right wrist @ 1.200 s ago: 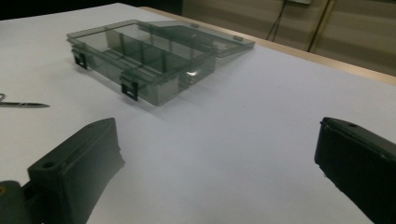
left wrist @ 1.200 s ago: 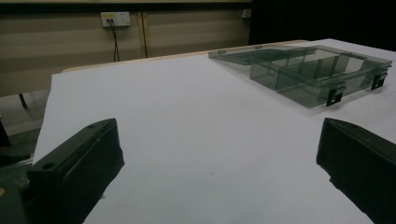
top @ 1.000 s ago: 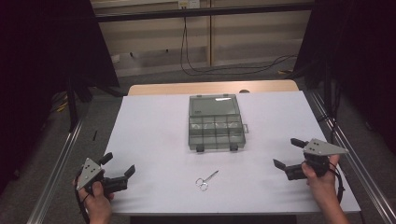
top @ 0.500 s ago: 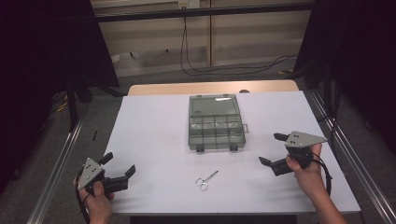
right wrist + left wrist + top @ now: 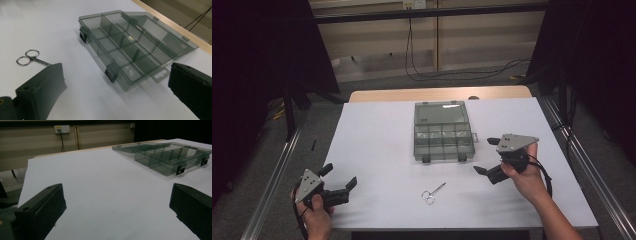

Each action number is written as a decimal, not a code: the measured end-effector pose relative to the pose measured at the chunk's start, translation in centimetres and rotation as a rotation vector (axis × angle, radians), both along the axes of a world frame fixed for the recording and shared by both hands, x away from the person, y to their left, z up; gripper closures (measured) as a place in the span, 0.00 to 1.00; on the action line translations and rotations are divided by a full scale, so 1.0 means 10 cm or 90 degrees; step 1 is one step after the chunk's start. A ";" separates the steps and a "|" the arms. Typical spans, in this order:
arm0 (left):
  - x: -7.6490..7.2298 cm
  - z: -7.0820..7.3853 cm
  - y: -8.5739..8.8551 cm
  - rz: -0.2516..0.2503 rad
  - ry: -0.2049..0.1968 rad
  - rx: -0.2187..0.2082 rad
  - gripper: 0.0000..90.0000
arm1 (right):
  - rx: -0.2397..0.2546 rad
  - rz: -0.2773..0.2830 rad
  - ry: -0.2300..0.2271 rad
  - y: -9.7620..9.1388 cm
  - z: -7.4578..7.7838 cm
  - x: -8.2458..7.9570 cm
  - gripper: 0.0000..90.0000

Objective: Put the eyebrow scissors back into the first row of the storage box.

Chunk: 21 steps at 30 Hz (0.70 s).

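**Both grippers spread, nothing held; right gripper raised beside the box**

Landmark: grey see-through compartment box [image 5: 443, 131], lying open on the white table [image 5: 377, 140], its lid folded flat on the far side.

Right hand [image 5: 524, 175]: comes in from the near edge, right of the box. It carries the right gripper [image 5: 487, 156] just off the box's near right corner, jaws pointing left toward the box. Jaws stand wide apart and grip nothing. In the right gripper view the box [image 5: 130, 47] lies between the two black jaws, seen from its latch side; two dark latches hang on the near wall, and the divided compartments look bare.

Left hand [image 5: 317, 212]: low at the near left corner of the table, well apart from the box. The left gripper [image 5: 339, 176] points right and forward, toward the box. Jaws spread, nothing between them but bare table. In the left gripper view the box [image 5: 165, 155] sits far off to the upper right.

Scissors [image 5: 432, 193]: small, metal, lying flat on the table nearer the person than the box, roughly in line with its middle. Finger loops toward the person, blades angled up toward the box's right side. Untouched; the right gripper is the closer of the two. In the right gripper view the scissors [image 5: 31, 58] lie left of the box, blade end hidden behind the left jaw.

Nothing lies between the right gripper and the box or the scissors.

Beyond the box: wooden table edge, a wall socket [image 5: 411, 4] with cables hanging down.
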State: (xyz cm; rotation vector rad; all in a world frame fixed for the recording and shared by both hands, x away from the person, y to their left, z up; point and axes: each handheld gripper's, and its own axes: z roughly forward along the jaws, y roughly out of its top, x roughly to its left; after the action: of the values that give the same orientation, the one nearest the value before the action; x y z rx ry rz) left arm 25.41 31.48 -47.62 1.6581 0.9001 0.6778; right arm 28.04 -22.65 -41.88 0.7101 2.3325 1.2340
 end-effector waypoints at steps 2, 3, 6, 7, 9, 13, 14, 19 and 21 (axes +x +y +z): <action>0.00 0.00 0.00 0.002 0.000 -0.002 0.00 | -0.009 0.013 0.001 0.07 0.02 0.03 0.00; 0.00 0.00 0.00 0.002 0.000 -0.001 0.00 | -0.009 0.013 0.001 0.07 0.02 0.03 0.00; 0.00 0.00 -0.01 0.002 -0.001 -0.002 0.00 | -0.023 0.027 0.003 0.19 0.05 0.07 0.00; 0.00 0.00 0.00 -0.001 -0.001 0.002 0.00 | -0.027 0.034 0.002 0.22 0.06 0.09 0.00; 0.01 0.00 -0.01 -0.003 0.001 0.001 0.00 | -0.031 0.041 0.010 0.27 0.06 0.11 0.00; 0.00 0.00 -0.01 -0.003 0.005 0.006 0.00 | -0.045 0.061 0.016 0.39 0.06 0.16 0.00; 0.00 0.00 -0.01 -0.003 0.005 0.006 0.00 | -0.045 0.061 0.016 0.39 0.06 0.16 0.00; 0.01 0.00 -0.01 -0.004 0.006 0.008 0.00 | -0.075 0.105 0.019 0.57 0.07 0.19 0.01; 0.01 0.00 -0.01 -0.009 0.003 0.010 0.00 | -0.088 0.117 0.021 0.63 0.07 0.19 0.02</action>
State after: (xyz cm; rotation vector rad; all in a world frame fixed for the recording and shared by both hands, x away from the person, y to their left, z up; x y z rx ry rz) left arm 25.53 31.39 -47.64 1.6786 0.8874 0.6735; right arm 29.94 -16.34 -41.21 0.4839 2.5282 1.1286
